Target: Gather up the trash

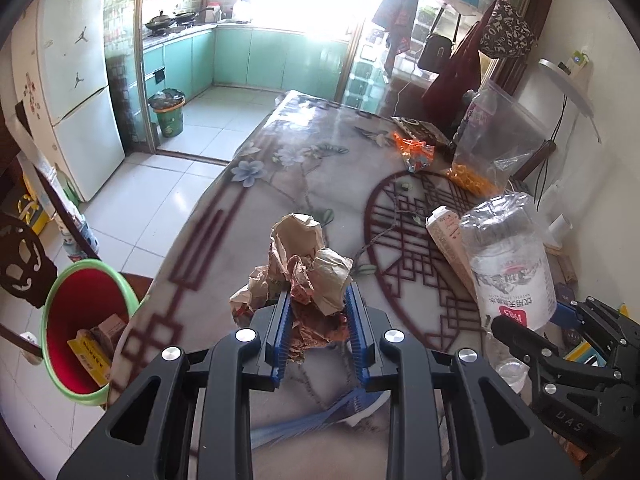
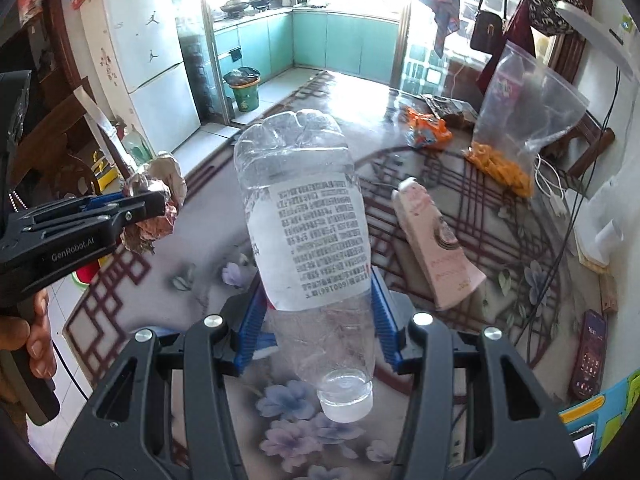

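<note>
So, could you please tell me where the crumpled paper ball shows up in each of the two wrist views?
Left wrist view: the crumpled paper ball sits at centre, low in the picture, clamped in the left hand-held gripper.
Right wrist view: it is at the left edge, mid-height, left of the plastic bottle.
Shared landmark: the pink carton lying on the table.

Kitchen backdrop beyond a flower-patterned table

White fridge at left, teal cabinets behind, woks on the stove, dark phone lying near the table's right edge
</note>
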A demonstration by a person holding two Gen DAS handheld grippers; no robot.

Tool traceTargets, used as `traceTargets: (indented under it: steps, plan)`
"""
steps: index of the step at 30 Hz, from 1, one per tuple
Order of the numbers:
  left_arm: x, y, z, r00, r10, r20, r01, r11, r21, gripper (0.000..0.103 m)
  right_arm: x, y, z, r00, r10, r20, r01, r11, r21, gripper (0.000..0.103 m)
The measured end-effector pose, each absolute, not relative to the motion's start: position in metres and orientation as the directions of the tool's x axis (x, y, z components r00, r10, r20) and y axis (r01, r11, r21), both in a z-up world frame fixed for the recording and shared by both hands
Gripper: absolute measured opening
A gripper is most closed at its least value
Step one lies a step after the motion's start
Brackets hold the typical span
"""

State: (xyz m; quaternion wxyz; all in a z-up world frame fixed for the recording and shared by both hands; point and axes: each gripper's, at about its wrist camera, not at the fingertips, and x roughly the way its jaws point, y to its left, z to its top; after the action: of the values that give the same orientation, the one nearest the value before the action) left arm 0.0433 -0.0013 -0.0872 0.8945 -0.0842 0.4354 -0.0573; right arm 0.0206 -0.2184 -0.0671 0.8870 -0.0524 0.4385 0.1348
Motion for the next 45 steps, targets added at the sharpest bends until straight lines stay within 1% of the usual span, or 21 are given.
traceTargets:
  steps: [10,25,35,45]
  plan:
    - [0.022,0.046,-0.075,0.629,-0.159,-0.761,0.032,0.983,-0.179,0.024,0.008,-0.164,-0.057,0.596,0.186,-0.781,-0.286,0.958,0.011,0.048]
    - [0.013,0.118,-0.07,0.646,-0.164,-0.746,0.021,0.98,-0.197,0.024,-0.002,-0.094,-0.044,0.613,0.18,-0.769,-0.287,0.958,-0.005,0.048]
    - [0.008,0.168,-0.08,0.639,-0.137,-0.757,-0.031,0.979,-0.203,0.024,-0.002,-0.049,-0.044,0.604,0.202,-0.771,-0.323,0.946,-0.005,0.048]
    - [-0.002,0.229,-0.092,0.624,-0.056,-0.779,-0.137,0.974,-0.179,0.024,0.001,-0.005,-0.046,0.594,0.263,-0.76,-0.382,0.924,0.02,0.048]
